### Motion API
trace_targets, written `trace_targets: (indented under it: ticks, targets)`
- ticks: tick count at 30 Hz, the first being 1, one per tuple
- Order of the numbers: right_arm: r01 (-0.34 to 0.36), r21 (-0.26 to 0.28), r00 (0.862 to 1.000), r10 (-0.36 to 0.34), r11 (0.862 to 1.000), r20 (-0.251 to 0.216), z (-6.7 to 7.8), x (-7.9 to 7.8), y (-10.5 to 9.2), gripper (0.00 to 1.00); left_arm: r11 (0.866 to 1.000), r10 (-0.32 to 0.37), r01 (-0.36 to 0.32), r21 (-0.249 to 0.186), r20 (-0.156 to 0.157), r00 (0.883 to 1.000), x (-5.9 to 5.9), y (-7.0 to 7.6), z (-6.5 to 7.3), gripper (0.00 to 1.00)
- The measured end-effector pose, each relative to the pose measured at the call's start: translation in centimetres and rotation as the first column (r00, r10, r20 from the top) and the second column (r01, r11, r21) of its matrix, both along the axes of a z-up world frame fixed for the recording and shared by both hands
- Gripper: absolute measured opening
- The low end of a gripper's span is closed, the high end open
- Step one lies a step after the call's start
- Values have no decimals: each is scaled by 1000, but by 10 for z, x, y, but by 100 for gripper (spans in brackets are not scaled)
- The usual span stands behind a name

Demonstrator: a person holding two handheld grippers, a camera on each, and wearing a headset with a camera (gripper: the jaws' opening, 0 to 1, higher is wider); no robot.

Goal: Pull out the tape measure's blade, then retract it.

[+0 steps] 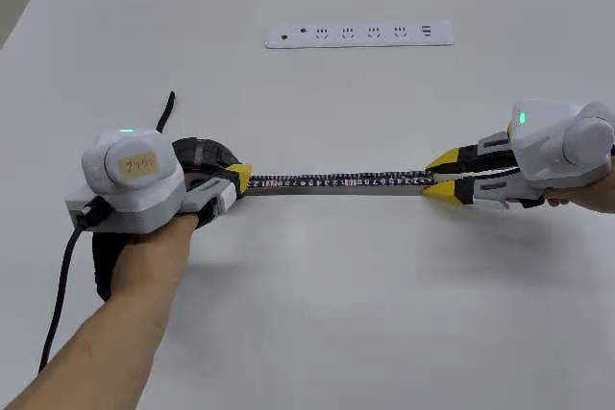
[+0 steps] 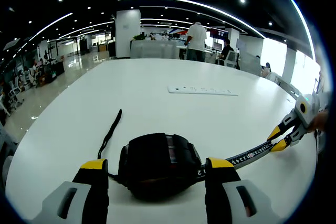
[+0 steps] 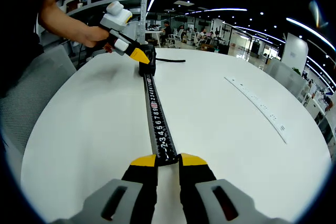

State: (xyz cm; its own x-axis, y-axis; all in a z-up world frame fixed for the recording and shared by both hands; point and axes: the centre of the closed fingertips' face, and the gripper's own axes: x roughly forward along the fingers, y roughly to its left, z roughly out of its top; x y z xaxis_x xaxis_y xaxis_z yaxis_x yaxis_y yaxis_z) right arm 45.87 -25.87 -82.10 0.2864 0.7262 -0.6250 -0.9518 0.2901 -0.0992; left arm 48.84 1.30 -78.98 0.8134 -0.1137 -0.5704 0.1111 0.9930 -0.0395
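One tape measure on the white table (image 1: 346, 314): black case (image 1: 200, 158) clamped in the left gripper (image 1: 233, 186), its one blade (image 1: 336, 180) pulled out flat along the tabletop. Right gripper (image 1: 442, 176) is pinched onto the blade tip. One wrist strap (image 1: 166, 110) trails behind the case. One power strip (image 1: 358, 34) lies well beyond.

the black tape measure case (image 2: 156, 156) sits clamped between the jaws of the left gripper (image 2: 157, 164), its black strap (image 2: 110, 132) trailing beyond. the dark numbered blade (image 1: 336, 180) stretches straight to the right gripper (image 3: 168, 160), whose jaws pinch its tip.
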Motion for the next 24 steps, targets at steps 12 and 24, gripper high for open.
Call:
trace_targets:
  ticks: [12,24]
  targets:
    - [-19,-7,1000,19,1000,8,0,0,-1,12,1000,11,-11,5,-18,1000,3,-4,-7,67]
    - [-25,-11,1000,25,1000,10,0,0,0,12,999,34,-34,12,-13,999,3,-3,-8,64]
